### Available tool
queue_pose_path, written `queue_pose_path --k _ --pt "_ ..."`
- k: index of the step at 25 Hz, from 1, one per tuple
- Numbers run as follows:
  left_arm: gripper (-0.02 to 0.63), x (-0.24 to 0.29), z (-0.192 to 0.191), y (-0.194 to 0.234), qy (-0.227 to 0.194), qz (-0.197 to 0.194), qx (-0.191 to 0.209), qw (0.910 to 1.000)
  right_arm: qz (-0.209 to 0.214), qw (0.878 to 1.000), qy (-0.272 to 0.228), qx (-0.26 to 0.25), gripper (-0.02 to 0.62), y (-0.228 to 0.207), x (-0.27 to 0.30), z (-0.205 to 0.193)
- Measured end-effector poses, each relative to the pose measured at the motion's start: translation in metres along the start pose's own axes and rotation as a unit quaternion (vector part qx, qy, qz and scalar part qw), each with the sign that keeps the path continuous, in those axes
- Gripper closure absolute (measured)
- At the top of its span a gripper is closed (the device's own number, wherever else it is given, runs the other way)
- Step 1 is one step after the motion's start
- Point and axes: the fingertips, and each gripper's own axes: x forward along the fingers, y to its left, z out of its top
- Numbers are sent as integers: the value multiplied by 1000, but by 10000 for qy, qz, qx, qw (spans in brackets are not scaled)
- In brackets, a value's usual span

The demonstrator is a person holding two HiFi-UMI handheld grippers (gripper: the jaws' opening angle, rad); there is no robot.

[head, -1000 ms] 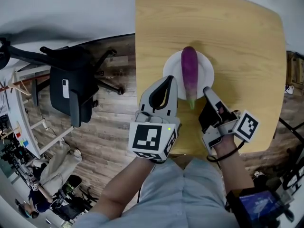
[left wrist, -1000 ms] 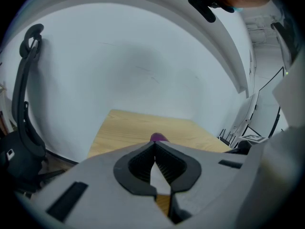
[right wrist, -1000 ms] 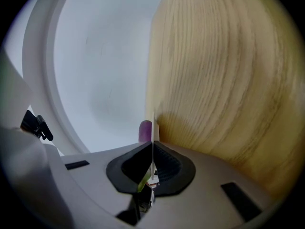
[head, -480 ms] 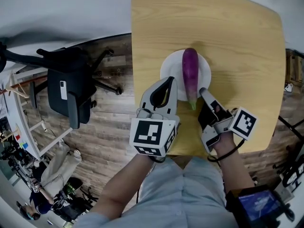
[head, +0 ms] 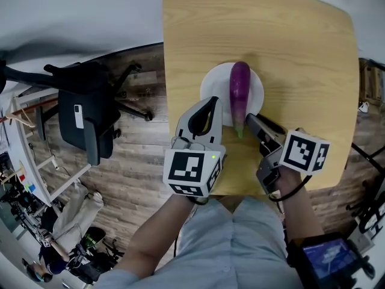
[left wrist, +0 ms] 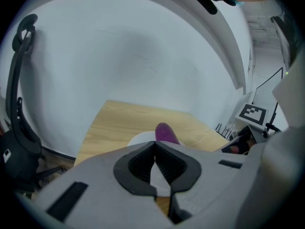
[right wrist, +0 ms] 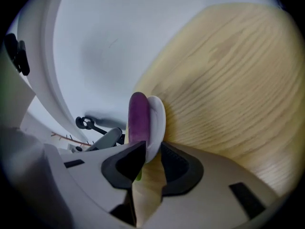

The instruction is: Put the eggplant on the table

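Note:
A purple eggplant (head: 239, 95) with a green stem end lies lengthwise on a white plate (head: 210, 92) in the middle of the light wooden table (head: 301, 53). My left gripper (head: 214, 101) is shut and empty, its tips at the plate's near left rim. The left gripper view shows the eggplant (left wrist: 164, 131) just beyond the shut gripper (left wrist: 155, 144). My right gripper (head: 251, 120) sits just right of the stem end. Its jaws have just been opening and stand open, gripping nothing. In the right gripper view the eggplant (right wrist: 138, 116) and plate (right wrist: 157, 118) lie just beyond the gripper (right wrist: 152, 154).
A black office chair (head: 90, 113) stands on the wooden floor left of the table. The table's near edge runs just in front of my body. Bare tabletop lies right of and behind the plate.
The right gripper has rolled, so its marker cube faces up, and its jaws have opened. The eggplant, plate and left gripper stay as before.

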Motion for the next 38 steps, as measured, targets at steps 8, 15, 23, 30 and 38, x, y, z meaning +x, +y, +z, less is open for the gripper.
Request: queue_pose_path --k 8,15,23,30,38 --pt "600 -9 2 -6 -156 18 32 9999 -184 9959 309 -826 471 0 -11 -6" --pt "600 -40 19 -22 -507 176 70 9985 -57 9957 -2 -927 471 9 -42 -8" --pt "600 -117 64 -90 -1301 359 133 9908 495 9737 -1044 -1962 519 81 -123 -2" --pt "600 -192 115 -156 -2198 563 515 9726 1103 9163 -2049 -3260 592 165 -202 -6" --pt "600 -253 130 -200 -2804 661 736 9548 1029 8627 -2636 -4191 594 208 -264 -23"
